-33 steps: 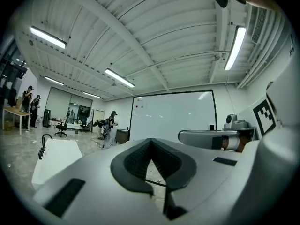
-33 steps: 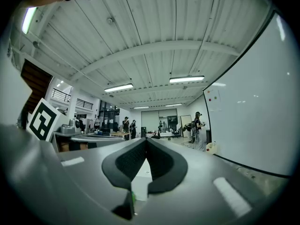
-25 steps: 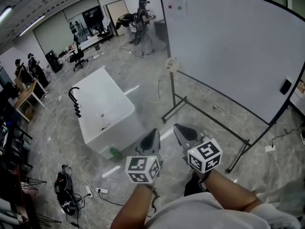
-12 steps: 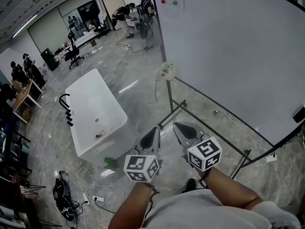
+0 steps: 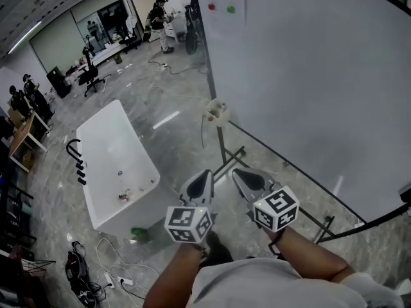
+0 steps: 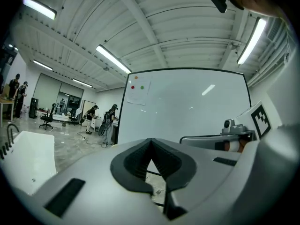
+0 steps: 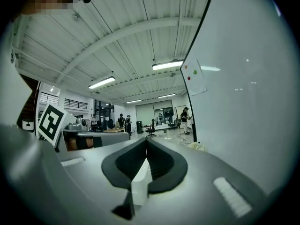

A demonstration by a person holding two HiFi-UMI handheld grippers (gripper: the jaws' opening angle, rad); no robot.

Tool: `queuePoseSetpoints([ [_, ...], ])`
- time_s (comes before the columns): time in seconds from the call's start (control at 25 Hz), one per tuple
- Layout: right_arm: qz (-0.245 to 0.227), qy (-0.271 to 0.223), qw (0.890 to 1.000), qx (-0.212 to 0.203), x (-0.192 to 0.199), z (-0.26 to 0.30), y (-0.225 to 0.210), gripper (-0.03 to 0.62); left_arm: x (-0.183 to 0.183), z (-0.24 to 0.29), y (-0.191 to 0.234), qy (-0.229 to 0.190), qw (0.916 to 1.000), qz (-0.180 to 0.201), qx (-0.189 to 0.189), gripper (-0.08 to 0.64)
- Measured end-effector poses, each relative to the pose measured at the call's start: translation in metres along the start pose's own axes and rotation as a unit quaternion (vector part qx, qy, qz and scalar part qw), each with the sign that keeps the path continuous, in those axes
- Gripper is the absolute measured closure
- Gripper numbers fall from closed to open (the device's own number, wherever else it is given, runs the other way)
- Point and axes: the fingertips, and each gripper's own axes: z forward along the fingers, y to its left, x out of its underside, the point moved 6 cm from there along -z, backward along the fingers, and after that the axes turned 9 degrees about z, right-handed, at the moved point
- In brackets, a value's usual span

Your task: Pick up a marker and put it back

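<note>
Since the earlier frame the whiteboard [image 5: 308, 76] fills more of the head view and the white table [image 5: 119, 162] sits further left. Marker: not discernible in any view. Board's right edge is cut off. Left gripper [image 5: 203, 179] and right gripper [image 5: 244, 177]: jaws together, nothing between them. Cables [image 5: 83, 280] lie near the table.

White tub [image 5: 112, 140] left of the whiteboard [image 5: 308, 76], cables [image 5: 112, 278] on the floor nearby.

Below me, the polished grey floor [image 5: 173, 95] carries a white bathtub [image 5: 106, 146], with a small green thing [image 5: 138, 234] just beside its near corner, tangled cables [image 5: 119, 276] close by, and the whiteboard's black stand foot [image 5: 230, 160].
</note>
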Motion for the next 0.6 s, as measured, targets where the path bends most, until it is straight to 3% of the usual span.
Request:
queuePoseSetpoints([
  [0.4,-0.001,0.011,0.999,0.051,-0.012,0.158,-0.124,0.586,0.022,0.185,0.124,0.003,0.9982,-0.003,0.059,0.558],
  [0.6,0.032,0.037,0.994,0.097,-0.013,0.243,-0.189,0.569,0.037,0.265,0.184,0.030,0.9942,-0.013,0.103,0.558],
])
